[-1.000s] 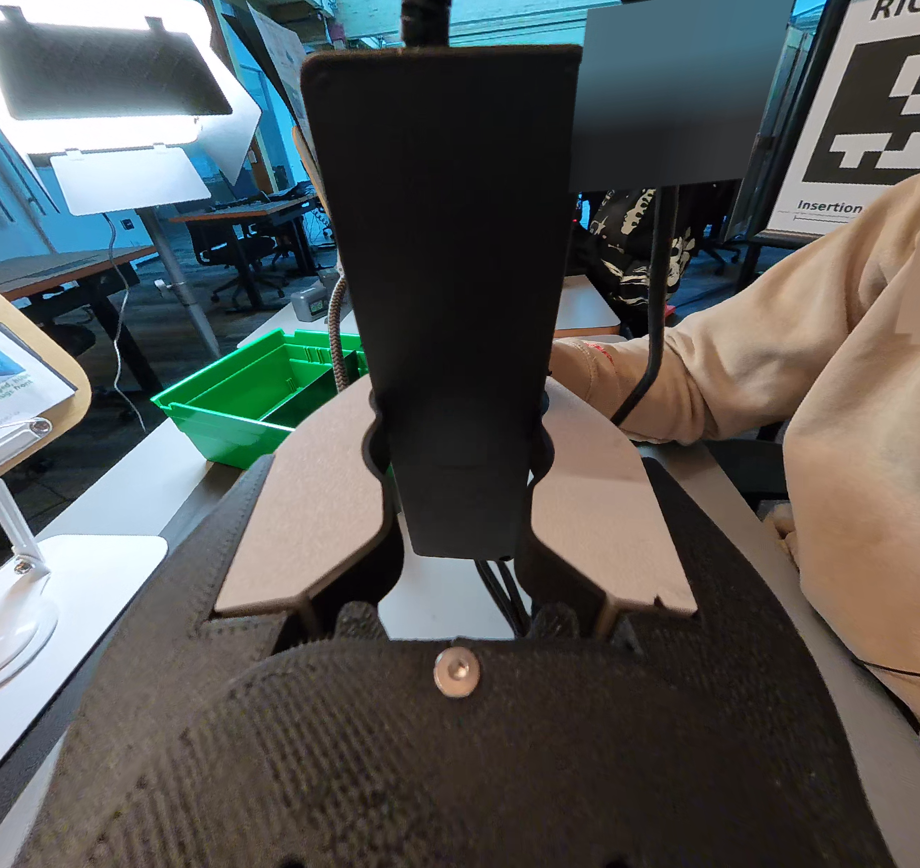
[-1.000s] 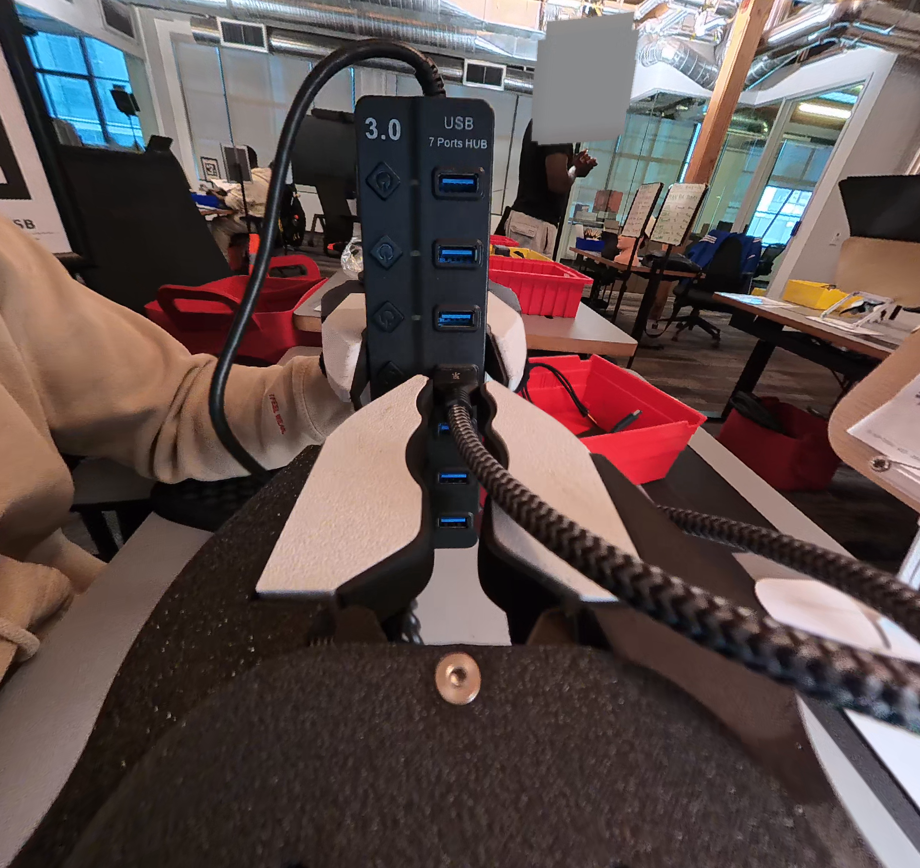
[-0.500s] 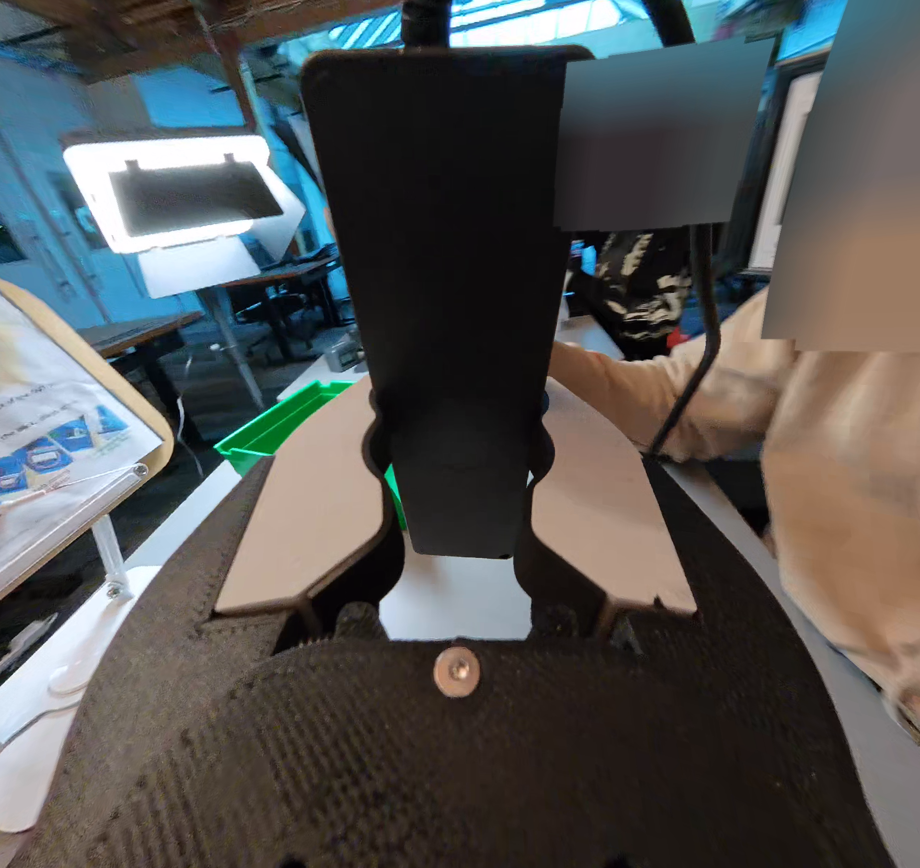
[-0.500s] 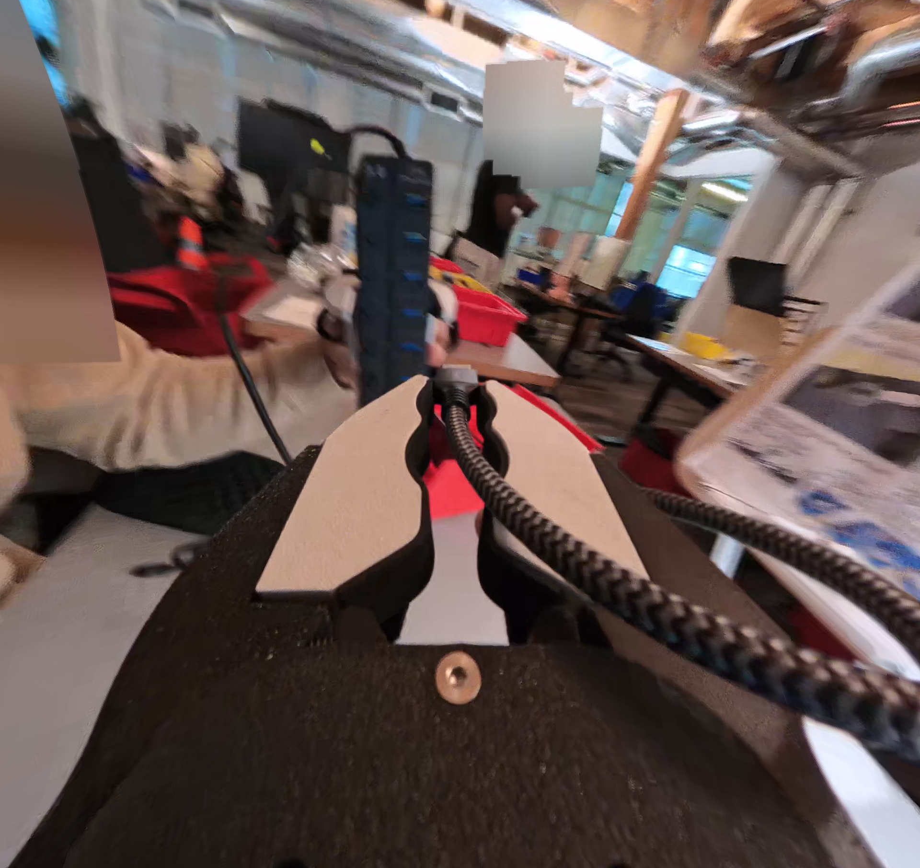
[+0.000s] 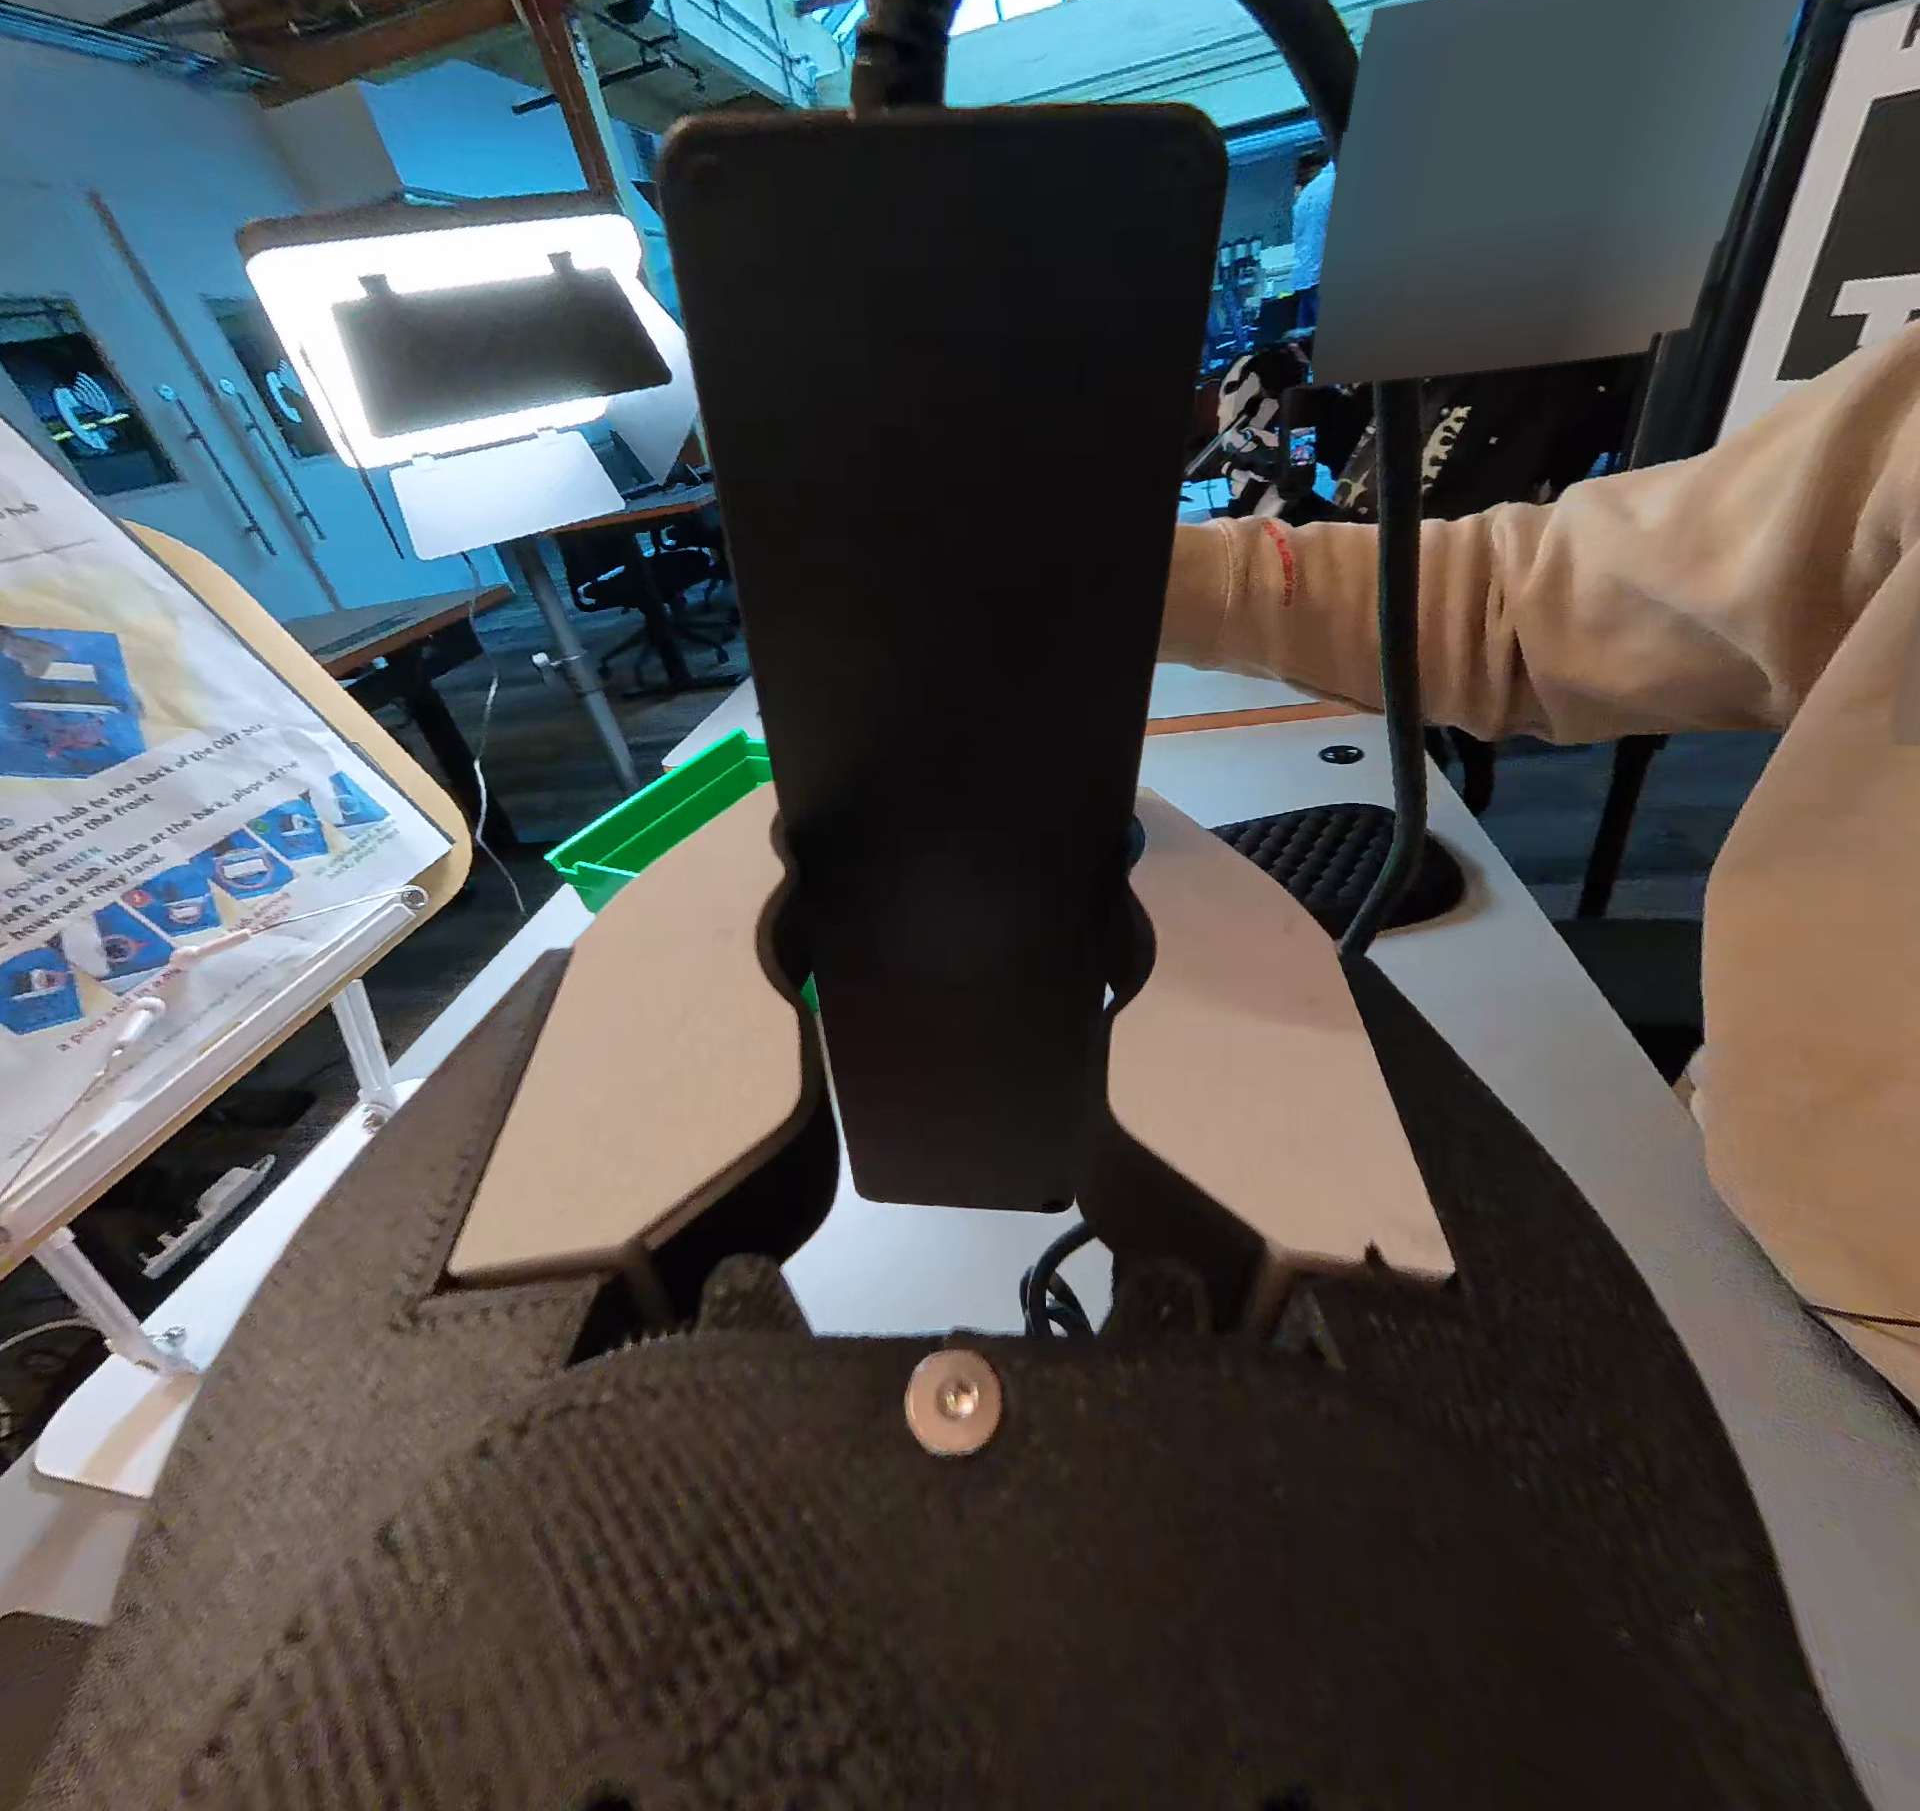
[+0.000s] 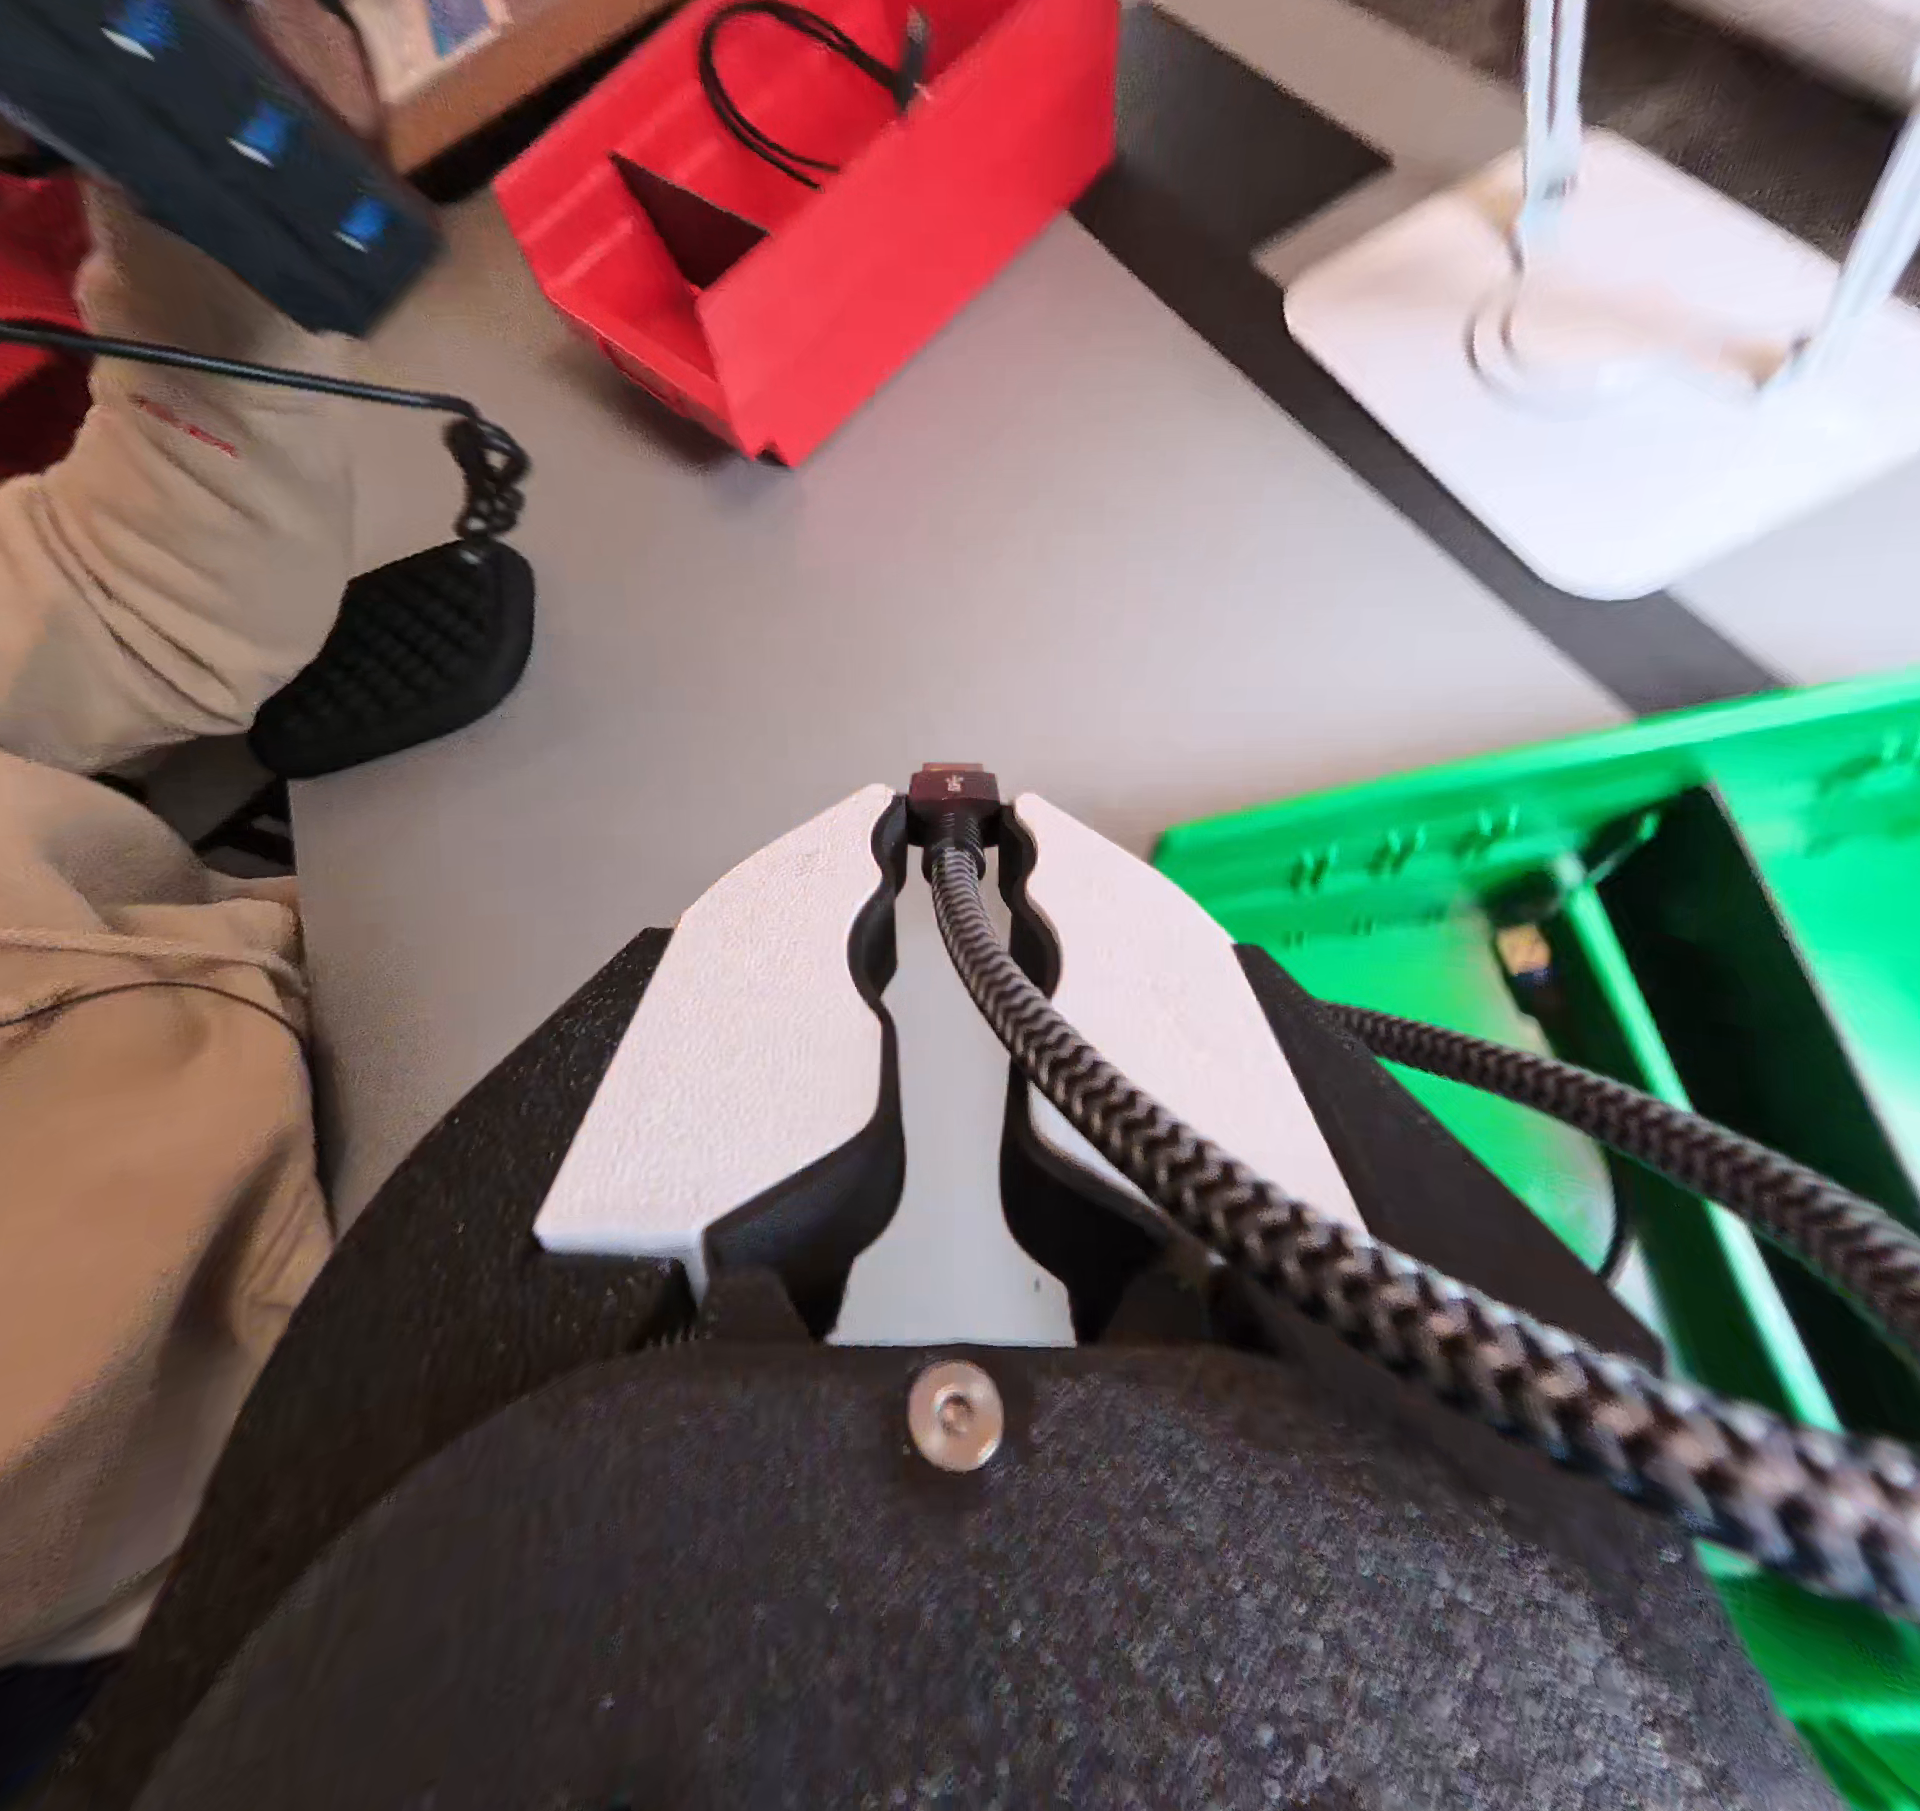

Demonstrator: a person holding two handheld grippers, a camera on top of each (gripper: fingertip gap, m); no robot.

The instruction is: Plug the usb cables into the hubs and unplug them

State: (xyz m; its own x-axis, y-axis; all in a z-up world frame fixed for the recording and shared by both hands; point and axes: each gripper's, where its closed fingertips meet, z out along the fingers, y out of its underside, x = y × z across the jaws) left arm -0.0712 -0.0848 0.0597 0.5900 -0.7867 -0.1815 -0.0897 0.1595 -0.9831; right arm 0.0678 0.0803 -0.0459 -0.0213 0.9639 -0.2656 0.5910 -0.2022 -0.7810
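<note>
Plug (image 6: 954, 787): gripped in right fingers (image 6: 727, 1023), pointing at table (image 6: 935, 556).
Bin (image 6: 1455, 857): green, right of plug.
Hub (image 5: 940, 618): upright, clamped by left fingers (image 5: 665, 1034).

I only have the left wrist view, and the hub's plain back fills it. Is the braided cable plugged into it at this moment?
Observer: No. The right gripper is shut on the plug of the braided cable, clear of the hub.
Operator: Where is the plug, then?
Observer: Over the grey table, with a green bin just to its right.
Operator: Any other cables around?
Observer: A thin black cable lies in a red bin farther off.
</note>
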